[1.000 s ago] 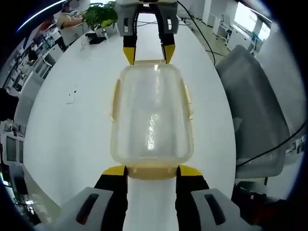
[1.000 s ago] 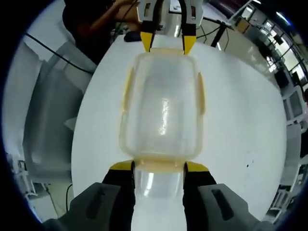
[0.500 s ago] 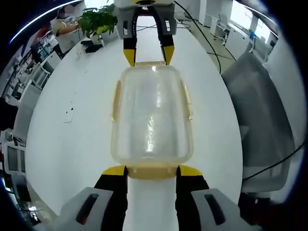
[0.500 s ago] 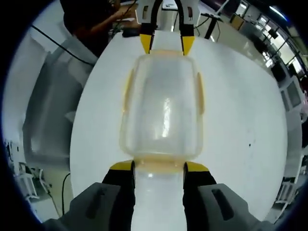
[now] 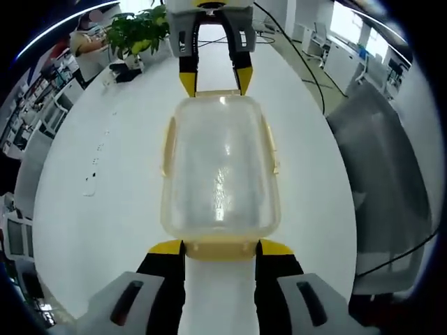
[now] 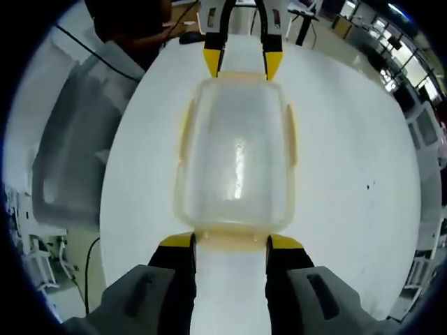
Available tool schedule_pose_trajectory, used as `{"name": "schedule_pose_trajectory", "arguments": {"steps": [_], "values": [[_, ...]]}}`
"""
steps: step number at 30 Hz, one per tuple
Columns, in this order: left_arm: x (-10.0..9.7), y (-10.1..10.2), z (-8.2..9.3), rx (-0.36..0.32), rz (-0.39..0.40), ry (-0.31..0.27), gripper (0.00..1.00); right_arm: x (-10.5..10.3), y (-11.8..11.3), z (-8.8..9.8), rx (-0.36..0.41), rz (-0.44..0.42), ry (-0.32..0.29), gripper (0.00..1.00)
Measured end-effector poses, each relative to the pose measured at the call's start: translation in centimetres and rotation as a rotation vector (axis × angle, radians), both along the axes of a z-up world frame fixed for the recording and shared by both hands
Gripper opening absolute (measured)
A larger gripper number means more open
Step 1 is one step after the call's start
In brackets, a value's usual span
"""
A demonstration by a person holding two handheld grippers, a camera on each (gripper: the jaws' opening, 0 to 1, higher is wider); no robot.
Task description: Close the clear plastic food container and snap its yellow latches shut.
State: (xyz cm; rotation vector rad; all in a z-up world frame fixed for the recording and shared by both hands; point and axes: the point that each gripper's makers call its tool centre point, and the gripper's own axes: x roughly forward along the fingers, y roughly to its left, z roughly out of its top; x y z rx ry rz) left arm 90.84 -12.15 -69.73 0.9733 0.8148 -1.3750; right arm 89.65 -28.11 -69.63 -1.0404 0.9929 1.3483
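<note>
Risk assessment, left to right across the left gripper view.

Far left: white worktop (image 5: 84,209), bare apart from small dark specks; potted plant (image 5: 140,29) at the far end, well apart from the work.

Centre: clear plastic food container (image 5: 220,171), lid on, lying lengthwise on the worktop between the two tools. Left hand-held gripper (image 5: 220,248) at the near end, jaws apart, yellow tips flanking the near end latch (image 5: 220,248). Right hand-held gripper (image 5: 216,78) at the far end, jaws likewise spread, tips on either side of the far end latch (image 5: 218,91). Whether any tip actually touches a latch: cannot tell. Side latches (image 5: 167,145) flared slightly outward, probably not snapped.

Right: grey chair (image 5: 380,167) beside the worktop, clear of the work.

Same arrangement mirrored in the right gripper view: right hand-held gripper (image 6: 230,243) open around the near latch (image 6: 230,241), container (image 6: 236,157) ahead.

Likely faults:
- Uneven push from one end: container slides on the smooth worktop.
- Spread tips straddling a latch: tab missed or pressed at one corner only.
- Lid not fully seated: latch fails to catch or springs back.
- Excess force: thin plastic flexes, lid lifts at the sides.
</note>
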Motion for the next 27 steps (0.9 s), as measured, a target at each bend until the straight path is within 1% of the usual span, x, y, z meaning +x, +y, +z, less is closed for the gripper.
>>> {"name": "schedule_pose_trajectory", "arguments": {"steps": [5,11,17,22,24,27], "values": [[0.4,-1.2,-0.6,-0.01,0.0,-0.005,0.32,0.3,-1.2,-0.9,-0.007,-0.006,-0.002,0.34],[0.4,-2.2,-1.4,-0.015,0.001,-0.008,0.32,0.3,-2.3,-1.9,-0.027,-0.003,0.002,0.34],[0.3,-2.3,-2.3,-0.012,0.002,-0.011,0.32,0.2,-2.4,-2.5,-0.03,0.0,0.003,0.34],[0.5,-2.4,-2.7,-0.007,-0.001,-0.018,0.32,0.3,-2.5,-3.2,-0.029,-0.007,0.005,0.34],[0.4,-2.5,-2.7,-0.007,0.001,-0.009,0.32,0.2,-2.6,-3.4,-0.037,-0.008,0.012,0.35],[0.4,-2.5,-2.7,-0.007,-0.001,-0.007,0.32,0.2,-2.6,-3.3,-0.035,-0.008,0.012,0.35]]}}
